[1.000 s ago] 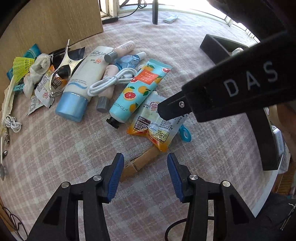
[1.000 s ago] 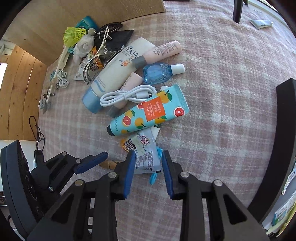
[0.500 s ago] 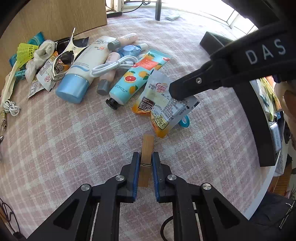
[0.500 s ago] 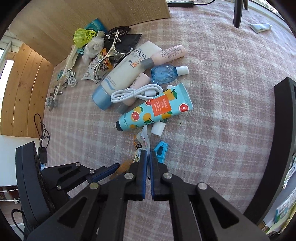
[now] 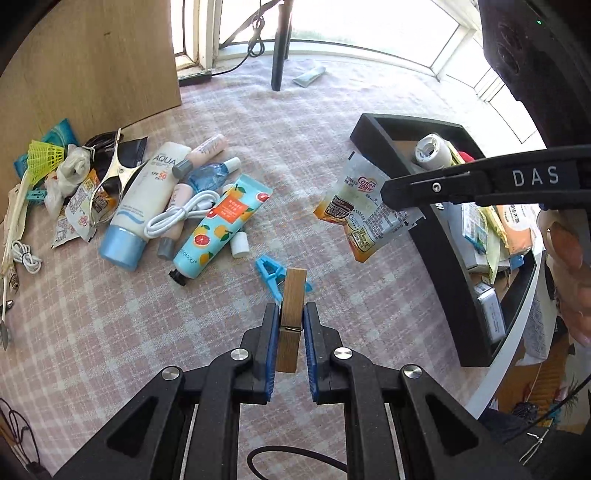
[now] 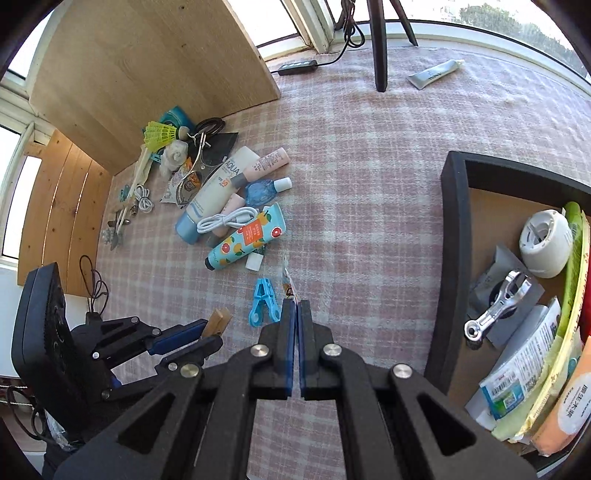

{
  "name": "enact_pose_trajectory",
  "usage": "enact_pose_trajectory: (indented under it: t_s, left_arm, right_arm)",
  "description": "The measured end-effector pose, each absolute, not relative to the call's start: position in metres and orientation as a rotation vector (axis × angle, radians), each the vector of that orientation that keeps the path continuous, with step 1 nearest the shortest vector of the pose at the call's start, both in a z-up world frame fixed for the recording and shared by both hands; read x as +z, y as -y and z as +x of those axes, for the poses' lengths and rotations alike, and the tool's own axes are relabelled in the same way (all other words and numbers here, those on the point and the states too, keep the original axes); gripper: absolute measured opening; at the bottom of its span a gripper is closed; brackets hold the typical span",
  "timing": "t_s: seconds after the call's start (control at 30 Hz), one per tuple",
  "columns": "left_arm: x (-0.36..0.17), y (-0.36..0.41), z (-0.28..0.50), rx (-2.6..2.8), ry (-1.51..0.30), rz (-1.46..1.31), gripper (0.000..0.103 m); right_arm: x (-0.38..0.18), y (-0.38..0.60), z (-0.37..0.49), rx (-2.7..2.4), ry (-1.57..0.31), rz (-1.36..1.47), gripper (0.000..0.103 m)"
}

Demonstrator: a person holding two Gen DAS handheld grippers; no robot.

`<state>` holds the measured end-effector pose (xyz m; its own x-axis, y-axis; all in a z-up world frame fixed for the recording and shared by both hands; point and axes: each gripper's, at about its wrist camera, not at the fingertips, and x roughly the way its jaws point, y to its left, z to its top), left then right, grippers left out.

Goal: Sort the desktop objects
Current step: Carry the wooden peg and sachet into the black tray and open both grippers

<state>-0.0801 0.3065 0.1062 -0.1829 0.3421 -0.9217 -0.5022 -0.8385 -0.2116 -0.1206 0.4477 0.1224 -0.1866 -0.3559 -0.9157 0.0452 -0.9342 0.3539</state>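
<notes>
Home room by sunny windows: plaid-cloth bench, toiletries heap near its left edge.

The left gripper points steeply downward, its blue-padded jaws clamped on a wooden clothespin. The right gripper also tilts steeply down, jaws pressed nearly together on a creamer sachet. A bare hand grips its handle.

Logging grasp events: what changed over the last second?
Both jaws have just closed. Left gripper took the wooden clothespin; right gripper took the creamer sachet. Both are lifted off the cloth. Blue clip and tube pile stayed put.
</notes>
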Motion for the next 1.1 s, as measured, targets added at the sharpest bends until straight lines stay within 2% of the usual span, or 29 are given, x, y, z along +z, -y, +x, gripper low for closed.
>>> enact_pose_trajectory:
  t_s: [0.4,0.63,0.67,0.7,0.73,0.77,0.8,0.83,1.1]
  left_arm:
    - [0.141,-0.457,-0.07,1.908,-0.265,-1.433,0.012]
    - [0.148,-0.519,-0.056,1.84,-0.3,-1.397,0.013]
    - [0.149,-0.525,-0.054,1.83,-0.303,-1.391,0.017]
    - [0.149,-0.53,-0.052,1.822,-0.307,-1.396,0.027]
    - [0.149,-0.533,-0.051,1.832,-0.318,-1.405,0.057]
    - [0.151,-0.535,-0.05,1.858,-0.333,-1.396,0.07]
    - [0.153,-0.537,-0.048,1.874,-0.347,-1.382,0.07]
    - [0.154,-0.538,-0.047,1.874,-0.35,-1.377,0.07]
    - [0.157,-0.53,-0.05,1.909,-0.34,-1.399,0.069]
  right_arm:
    - [0.169,-0.616,-0.088,-2.505,0.549,1.82,0.002]
    - [0.18,-0.677,-0.072,-2.596,0.615,1.824,0.002]
    - [0.182,-0.681,-0.071,-2.601,0.607,1.82,0.002]
    - [0.183,-0.684,-0.07,-2.599,0.6,1.812,0.004]
    - [0.184,-0.687,-0.069,-2.597,0.607,1.812,0.008]
    - [0.184,-0.69,-0.068,-2.603,0.618,1.821,0.023]
    - [0.185,-0.693,-0.066,-2.624,0.618,1.813,0.036]
    - [0.187,-0.694,-0.065,-2.646,0.607,1.801,0.04]
    - [0.187,-0.694,-0.066,-2.663,0.565,1.803,0.041]
